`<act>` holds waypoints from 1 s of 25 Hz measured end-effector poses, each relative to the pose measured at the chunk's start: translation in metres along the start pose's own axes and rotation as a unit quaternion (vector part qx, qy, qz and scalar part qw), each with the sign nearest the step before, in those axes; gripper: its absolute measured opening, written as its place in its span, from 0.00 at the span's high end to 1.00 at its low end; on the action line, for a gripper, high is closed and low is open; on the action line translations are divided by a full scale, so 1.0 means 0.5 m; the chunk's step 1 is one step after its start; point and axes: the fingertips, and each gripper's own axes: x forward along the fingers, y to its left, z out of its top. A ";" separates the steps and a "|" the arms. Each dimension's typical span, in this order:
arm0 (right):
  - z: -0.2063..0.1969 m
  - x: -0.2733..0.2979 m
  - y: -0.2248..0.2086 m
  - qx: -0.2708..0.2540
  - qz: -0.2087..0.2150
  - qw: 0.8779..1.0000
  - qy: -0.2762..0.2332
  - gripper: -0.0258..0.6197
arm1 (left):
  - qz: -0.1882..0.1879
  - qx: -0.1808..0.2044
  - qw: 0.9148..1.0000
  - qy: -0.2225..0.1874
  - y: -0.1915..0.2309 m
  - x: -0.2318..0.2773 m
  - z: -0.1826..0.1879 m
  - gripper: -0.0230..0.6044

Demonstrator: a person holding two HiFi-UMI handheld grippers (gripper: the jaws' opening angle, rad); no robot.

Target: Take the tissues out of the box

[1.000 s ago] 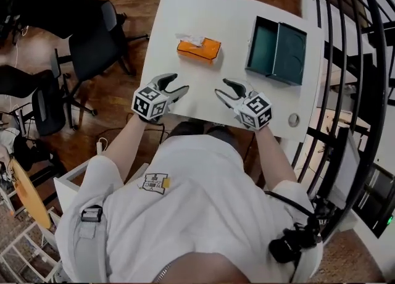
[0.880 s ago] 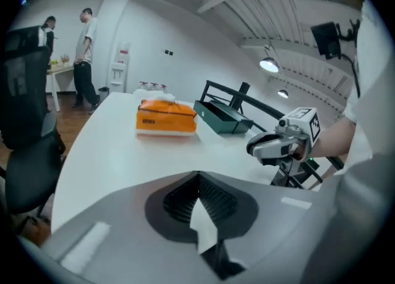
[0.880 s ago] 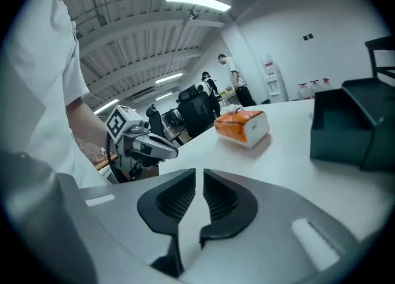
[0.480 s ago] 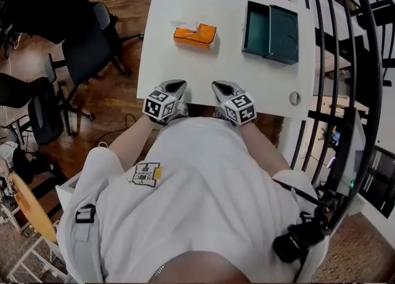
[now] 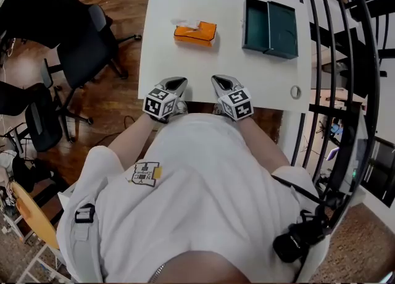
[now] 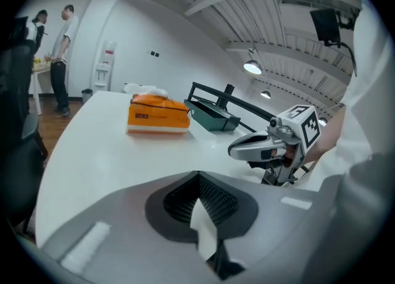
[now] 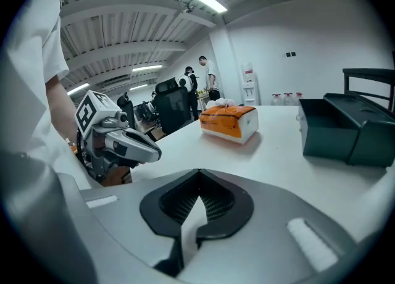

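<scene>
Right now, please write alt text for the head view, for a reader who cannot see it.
Seen from above, a person in white holds the left claw and right claw, both shut and empty, at the near edge of a white table. Farther off lie an orange tissue box and an open dark green case.

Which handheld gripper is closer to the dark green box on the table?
Right. The right gripper is at the near edge of the table, short and left of the dark green box; the left gripper is beside it, farther left.
</scene>
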 end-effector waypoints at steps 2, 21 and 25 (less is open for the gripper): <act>-0.004 -0.003 -0.001 0.001 -0.004 1.000 0.003 0.96 | -0.003 -0.003 1.000 0.000 -0.003 0.000 0.001 0.96; 0.006 -0.004 0.005 -0.019 -0.020 1.000 0.008 0.96 | -0.012 0.006 1.000 0.002 -0.014 -0.011 0.008 0.96; 0.005 0.000 0.008 -0.019 -0.019 1.000 0.010 0.96 | -0.010 0.006 1.000 0.000 -0.010 -0.012 0.009 0.96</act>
